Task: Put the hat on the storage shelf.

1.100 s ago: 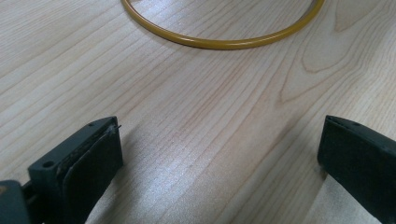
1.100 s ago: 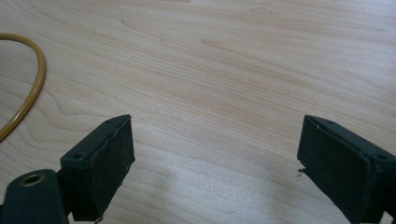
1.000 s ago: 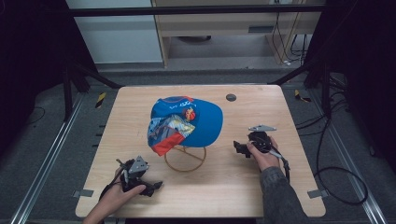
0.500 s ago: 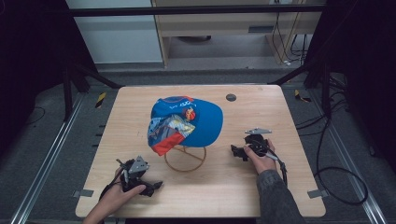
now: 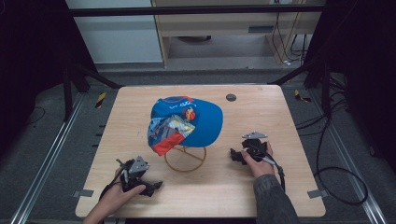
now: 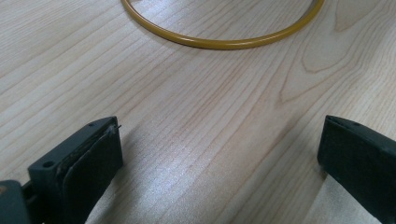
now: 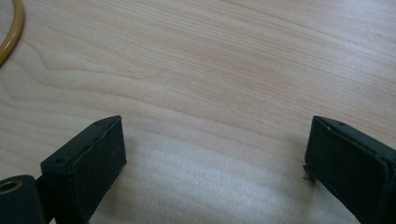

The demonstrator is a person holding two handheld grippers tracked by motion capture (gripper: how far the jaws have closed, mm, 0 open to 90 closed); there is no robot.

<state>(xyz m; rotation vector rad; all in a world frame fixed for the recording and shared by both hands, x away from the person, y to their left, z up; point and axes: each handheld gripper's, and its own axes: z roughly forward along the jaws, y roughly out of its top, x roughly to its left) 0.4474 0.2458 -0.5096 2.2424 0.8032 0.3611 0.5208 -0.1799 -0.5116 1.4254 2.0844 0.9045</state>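
A blue baseball cap with printed patches and a red-lined underside [image 5: 187, 123] sits on a thin golden wire stand [image 5: 185, 159] near the middle of the pale wooden table [image 5: 289, 116]. Its brim points away from the stand toward the person's right, and a flap of patterned fabric hangs down on the stand's other side. The round base ring of the stand lies flat on the wood just under the cap; an arc of it shows at the top of the left gripper view [image 6: 219, 43], and a sliver at the left edge of the right gripper view [image 7: 13, 28].

The left gripper [image 5: 156, 186] rests low on the table on the near side of the stand, toward the person's left, jaws spread wide with bare wood between them. The right gripper [image 5: 232, 155] sits on the stand's opposite side, just below the brim, jaws likewise wide apart and holding nothing.

The likely work is lifting the cap off — and the stand looks light. A jaw that catches the wire ring or the upright instead of fabric could drag or tip the whole stand, dumping the cap. Pinching only the loose hanging flap might let the cap slide askew rather than lift clean. The brim overhangs the right gripper's side, so a rising jaw could knock it from beneath.

A small dark round disc [image 5: 230, 97] lies beyond the stand, well apart from it.
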